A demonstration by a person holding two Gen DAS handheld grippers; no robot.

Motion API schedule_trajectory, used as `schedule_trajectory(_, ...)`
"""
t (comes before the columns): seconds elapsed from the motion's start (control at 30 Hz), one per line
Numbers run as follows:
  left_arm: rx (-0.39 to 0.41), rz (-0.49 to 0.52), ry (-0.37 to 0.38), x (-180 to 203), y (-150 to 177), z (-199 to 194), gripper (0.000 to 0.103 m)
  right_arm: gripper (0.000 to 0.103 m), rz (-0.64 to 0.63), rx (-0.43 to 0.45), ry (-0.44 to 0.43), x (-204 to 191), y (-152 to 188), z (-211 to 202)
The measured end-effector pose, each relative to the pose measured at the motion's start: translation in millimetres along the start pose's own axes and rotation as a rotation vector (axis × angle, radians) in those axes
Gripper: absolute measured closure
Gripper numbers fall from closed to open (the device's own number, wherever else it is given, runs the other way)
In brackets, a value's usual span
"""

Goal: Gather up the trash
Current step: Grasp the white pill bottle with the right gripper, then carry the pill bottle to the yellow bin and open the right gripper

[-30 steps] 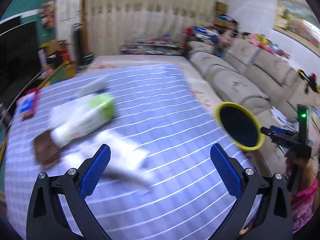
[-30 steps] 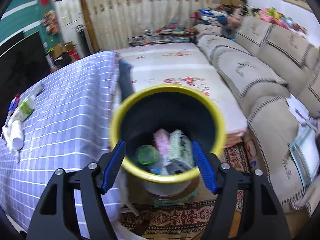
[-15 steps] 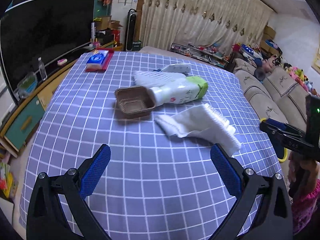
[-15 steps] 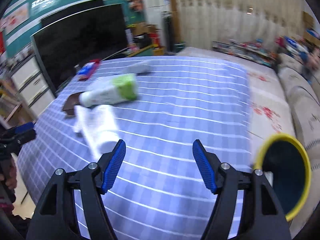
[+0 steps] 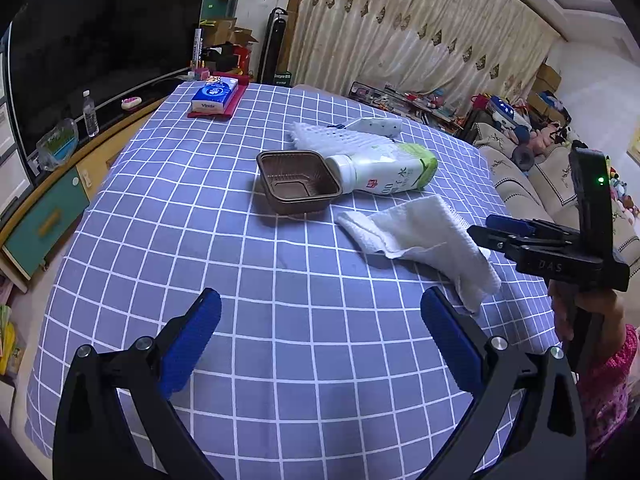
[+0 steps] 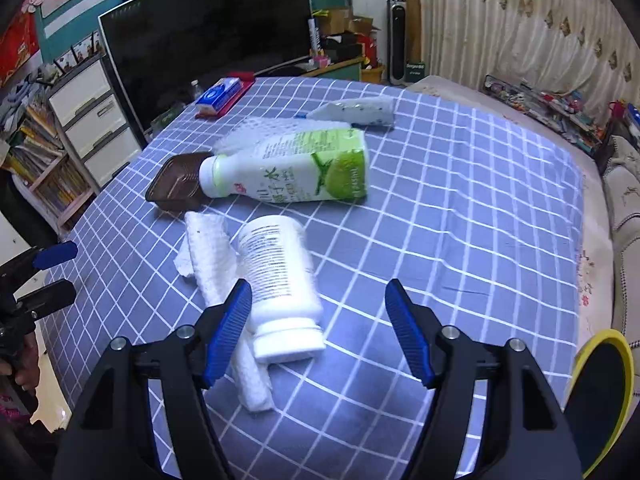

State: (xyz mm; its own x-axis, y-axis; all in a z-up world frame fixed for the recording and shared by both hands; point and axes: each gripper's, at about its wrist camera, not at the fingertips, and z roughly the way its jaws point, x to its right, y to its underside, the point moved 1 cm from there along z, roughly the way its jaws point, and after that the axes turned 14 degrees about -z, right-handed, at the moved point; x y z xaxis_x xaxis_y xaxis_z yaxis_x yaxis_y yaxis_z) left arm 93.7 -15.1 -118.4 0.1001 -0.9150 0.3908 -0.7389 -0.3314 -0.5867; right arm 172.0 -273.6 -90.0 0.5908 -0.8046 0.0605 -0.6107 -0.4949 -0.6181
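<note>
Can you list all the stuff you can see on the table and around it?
checked cloth: one, blue with white lines, covers the table
brown tray: one, mid table, at the drink bottle's neck
drink bottle: one, white and green, on its side
foam net: one, white, behind the drink bottle
spotted wrapper: one, white, far side
paper towel: one, white, crumpled, near the right edge
pill bottle: one, white, on its side beside the paper towel
tissue pack: one, blue and white, far corner
bin: one, yellow rim, beside the table
television: one, black, beyond the table
left gripper: open, empty
right gripper: open, near the pill bottle
</note>
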Motion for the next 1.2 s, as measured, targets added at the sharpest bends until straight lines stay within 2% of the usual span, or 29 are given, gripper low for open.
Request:
schedule_trajectory(0.53, -0.043, 0.016, 0.005, 9.1, 8.3, 17.3, 0.005, 0.041, 0.014, -0.027, -0.083, -5.5, -13.3, 38.3)
schedule_trajectory(0.6, -0.046, 0.021, 0.007, 11.3, 9.5, 18.6, 0.005, 0.047, 0.015, -0.028, -0.088, -6.5, -16.2, 42.2)
schedule_trajectory(0.67, -0.046, 0.024, 0.008, 11.5, 9.8, 18.8, 0.005, 0.058, 0.013, -0.034, -0.093, -8.1, -18.1, 45.5)
schedule_trajectory(0.97, -0.052, 0.021, 0.010, 9.6, 9.3, 22.1, 0.005, 0.058, 0.027, 0.013, -0.058, -2.9, -11.8, 22.5)
schedule_trajectory(1.2, -0.057, 0.029, 0.016, 12.2, 10.4, 23.4, 0.005, 0.058, 0.091, 0.030, 0.003, 23.5, 8.4, -0.8)
